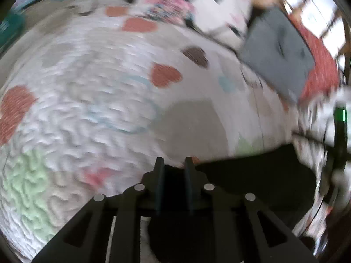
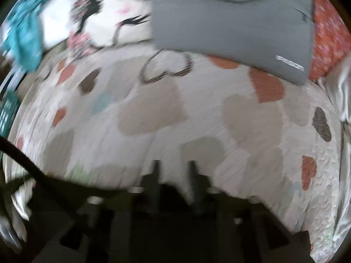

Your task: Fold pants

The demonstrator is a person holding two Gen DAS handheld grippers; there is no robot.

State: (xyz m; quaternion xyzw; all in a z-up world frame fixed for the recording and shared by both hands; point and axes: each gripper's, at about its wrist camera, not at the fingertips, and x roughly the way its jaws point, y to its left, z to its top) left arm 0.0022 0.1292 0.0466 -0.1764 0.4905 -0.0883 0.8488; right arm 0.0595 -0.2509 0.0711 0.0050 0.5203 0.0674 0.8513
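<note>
Black pants (image 1: 252, 175) hang between the two grippers over a quilted bedspread with hearts (image 1: 98, 109). My left gripper (image 1: 174, 162) is shut on the pants' edge; the dark cloth runs off to the right from its fingers. In the right wrist view, which is blurred by motion, my right gripper (image 2: 173, 166) is shut on the black pants (image 2: 65, 192), and the cloth stretches away to the left. Both grippers are held above the bed (image 2: 197, 114).
A folded grey garment (image 1: 278, 50) (image 2: 230, 22) lies at the far side of the bed beside a red patterned pillow (image 1: 318, 65) (image 2: 329, 35). A white printed pillow (image 2: 105, 15) and teal cloth (image 2: 24, 32) lie at the far left.
</note>
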